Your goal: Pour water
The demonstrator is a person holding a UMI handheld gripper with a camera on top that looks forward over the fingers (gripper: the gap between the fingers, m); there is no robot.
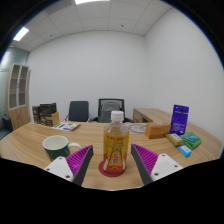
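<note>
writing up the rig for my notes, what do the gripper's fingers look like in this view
The gripper shows two fingers. Each is a white, wedge-shaped piece tapering forward, with a magenta pad on its inner face, ridged with fine parallel lines: left finger, right finger. No cables, printed markings, sleeve or hand are visible.

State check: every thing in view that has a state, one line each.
Clear plastic bottle of orange liquid: upright, white cap on, on a red coaster, between the fingers.
Green mug: upright on the wooden table, contents not visible.
Gripper: open around the bottle; whether the pads touch it is unclear.
Purple box: standing upright.
</note>
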